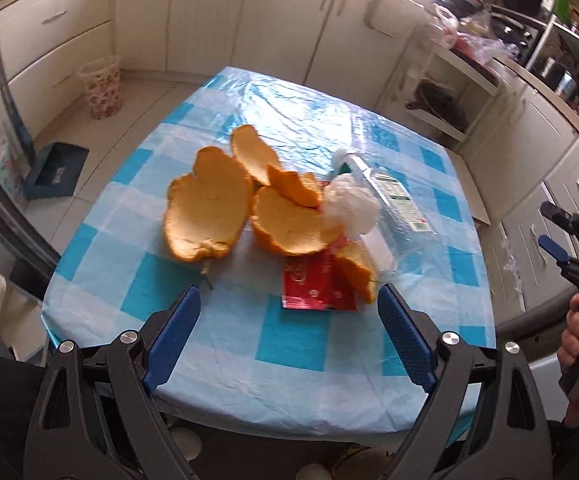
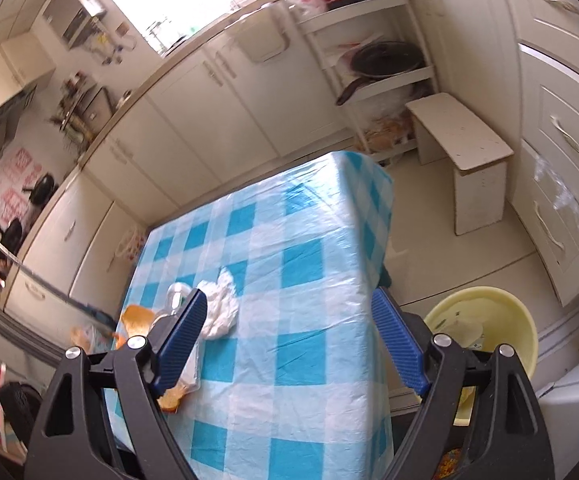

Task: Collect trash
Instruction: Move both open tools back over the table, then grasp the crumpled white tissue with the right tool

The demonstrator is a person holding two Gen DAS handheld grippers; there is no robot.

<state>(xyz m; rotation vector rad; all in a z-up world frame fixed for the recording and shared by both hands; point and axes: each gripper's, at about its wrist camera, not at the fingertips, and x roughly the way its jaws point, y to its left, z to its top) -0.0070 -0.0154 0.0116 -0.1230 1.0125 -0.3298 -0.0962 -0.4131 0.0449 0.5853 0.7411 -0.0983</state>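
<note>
Several curled orange peel pieces (image 1: 209,208) at frame centre on the blue-checked desk (image 1: 289,344) look light, stiff yet brittle, best pinched at a raised rim, both the left gripper (image 1: 289,336) and right gripper (image 2: 289,344) gaping empty

A home kitchen, lived-in: cream cabinet doors with curved metal handles (image 2: 225,66) run along the walls under a bright window, a white open shelf rack (image 2: 373,60) holds a dark frying pan (image 2: 385,60), and black pots (image 2: 43,188) sit on a stove by a pink-patterned wall. In the middle stands a small table under a blue-and-white checked plastic cloth (image 1: 289,340), with a pale yellow plastic bucket (image 2: 521,328) and a low white wooden stool (image 2: 465,140) on the tiled floor
</note>
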